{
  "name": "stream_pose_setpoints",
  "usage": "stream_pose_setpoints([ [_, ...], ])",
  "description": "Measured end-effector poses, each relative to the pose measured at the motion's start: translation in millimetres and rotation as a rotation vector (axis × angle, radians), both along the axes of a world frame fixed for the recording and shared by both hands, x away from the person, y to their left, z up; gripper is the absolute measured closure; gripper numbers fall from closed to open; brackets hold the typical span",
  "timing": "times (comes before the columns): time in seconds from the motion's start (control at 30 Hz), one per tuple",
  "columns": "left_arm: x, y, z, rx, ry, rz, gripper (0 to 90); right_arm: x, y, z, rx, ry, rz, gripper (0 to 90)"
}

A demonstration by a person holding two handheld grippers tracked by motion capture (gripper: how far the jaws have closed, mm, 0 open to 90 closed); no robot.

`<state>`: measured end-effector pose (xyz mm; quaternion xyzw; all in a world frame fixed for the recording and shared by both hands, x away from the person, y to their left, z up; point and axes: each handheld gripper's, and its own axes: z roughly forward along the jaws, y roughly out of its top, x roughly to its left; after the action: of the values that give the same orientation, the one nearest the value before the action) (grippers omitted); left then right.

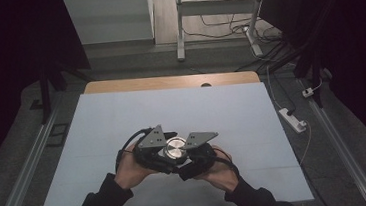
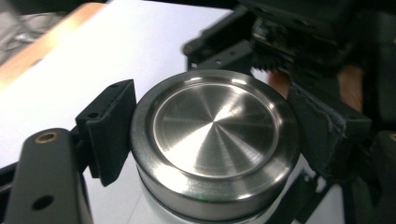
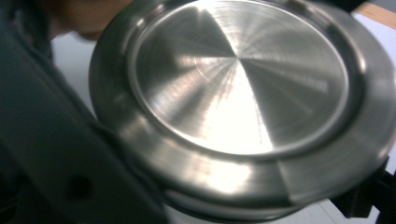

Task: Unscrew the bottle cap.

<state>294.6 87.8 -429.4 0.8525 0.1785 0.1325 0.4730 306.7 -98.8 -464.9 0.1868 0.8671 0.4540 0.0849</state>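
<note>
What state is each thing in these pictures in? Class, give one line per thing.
Steel lid: closed on a container, upright, gripped at its rim.
Left gripper: shut on the steel lid, a pad on each side of the rim.
Right gripper: shut, tight beside the lid; what it clamps is hidden.
White sheet: flat on the table.

Round shiny metal lid very close and a bit blurry, bright streak running from its middle toward 6 o'clock, a dark jaw at 8 o'clock touching its rim, white table at 9 o'clock, wood strip at 2 o'clock
</note>
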Motion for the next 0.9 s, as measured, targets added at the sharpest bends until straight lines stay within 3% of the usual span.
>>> stream_pose_setpoints([
  [0.1, -1.7, -2.2, 1.6, -0.009, -0.001, 0.039, 20.5, 0.4, 0.0, -1.2, -0.007, -0.005, -0.025, 15.1],
  [0.2, -2.4, -1.3, 3.9, -0.039, 0.015, 0.045, 20.5, 0.3, 0.9, -2.0, -0.008, -0.003, -0.038, 15.1],
  [0.5, -5.0, 4.5, 11.9, -0.041, 0.004, 0.037, 20.5, 1.6, -1.4, -1.1, 0.010, -0.001, -0.038, 15.1],
  [0.9, -9.1, 18.3, 14.3, -0.066, 0.031, 0.001, 20.5, 9.7, -10.2, 0.4, 0.013, -0.005, -0.052, 15.1],
])
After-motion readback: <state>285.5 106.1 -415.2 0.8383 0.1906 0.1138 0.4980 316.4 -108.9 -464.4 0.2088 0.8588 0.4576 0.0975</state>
